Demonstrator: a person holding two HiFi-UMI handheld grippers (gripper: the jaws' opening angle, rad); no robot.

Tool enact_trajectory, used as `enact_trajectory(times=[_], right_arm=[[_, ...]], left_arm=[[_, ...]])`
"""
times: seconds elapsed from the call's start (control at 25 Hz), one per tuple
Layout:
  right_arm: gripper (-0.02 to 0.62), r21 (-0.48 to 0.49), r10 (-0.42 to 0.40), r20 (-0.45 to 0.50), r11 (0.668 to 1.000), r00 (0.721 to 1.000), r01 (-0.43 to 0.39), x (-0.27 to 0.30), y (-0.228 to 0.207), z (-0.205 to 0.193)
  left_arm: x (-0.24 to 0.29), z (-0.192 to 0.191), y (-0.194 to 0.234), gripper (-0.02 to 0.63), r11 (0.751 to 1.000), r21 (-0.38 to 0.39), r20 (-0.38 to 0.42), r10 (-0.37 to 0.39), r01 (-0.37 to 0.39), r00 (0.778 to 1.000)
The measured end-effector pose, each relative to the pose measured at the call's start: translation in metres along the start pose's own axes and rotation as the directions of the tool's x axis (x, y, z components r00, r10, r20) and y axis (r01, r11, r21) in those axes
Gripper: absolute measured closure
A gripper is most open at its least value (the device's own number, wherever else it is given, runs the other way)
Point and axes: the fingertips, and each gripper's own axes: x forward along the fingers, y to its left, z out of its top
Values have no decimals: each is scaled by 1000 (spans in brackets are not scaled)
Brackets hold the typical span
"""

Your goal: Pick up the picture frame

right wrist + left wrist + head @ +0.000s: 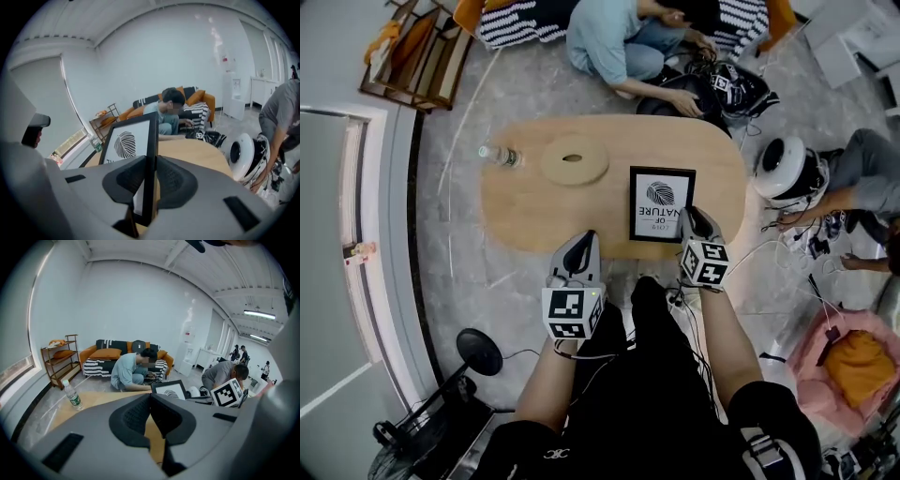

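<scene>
**A:** How far is the task going at this moment?

**B:** The right gripper (150, 171) is gripping the picture frame (662, 203) by its right edge. Its pads are pressing on the black border from both sides. The frame is hanging over the near part of the table (534, 220), and I judge it is already clear of the wood.

**A:** And the left gripper (584, 248)?

**B:** It is waiting beside with jaws together, holding nothing.

**A:** What is remaining?

**B:** I think the grasp is done. Only keeping the frame steady in the air is left. The bottle (499, 156) and the wooden disc (574, 160) are lying well apart.
</scene>
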Motion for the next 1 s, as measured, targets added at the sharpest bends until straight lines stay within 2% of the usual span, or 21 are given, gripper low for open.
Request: enact_trajectory(times=[0.16, 0.36, 0.6, 0.76, 1.0], right_arm=[[508, -50, -10, 148, 999, 989, 17, -58, 23, 69], [509, -79, -19, 321, 996, 947, 47, -141, 60, 139], [509, -122, -1, 504, 990, 864, 73, -233, 113, 204], [509, -170, 27, 608, 980, 793, 98, -285, 144, 244], [511, -204, 58, 693, 972, 719, 118, -357, 191, 268]], left_arm=[[-32, 36, -5, 586, 1000, 4, 69, -11, 11, 998], [-96, 72, -8, 586, 1000, 9, 149, -4, 3, 989], [-173, 116, -6, 586, 1000, 19, 275, 8, -14, 961], [-216, 151, -10, 586, 999, 43, 368, 11, -28, 930], [-277, 176, -18, 586, 998, 67, 442, -9, -23, 897]])
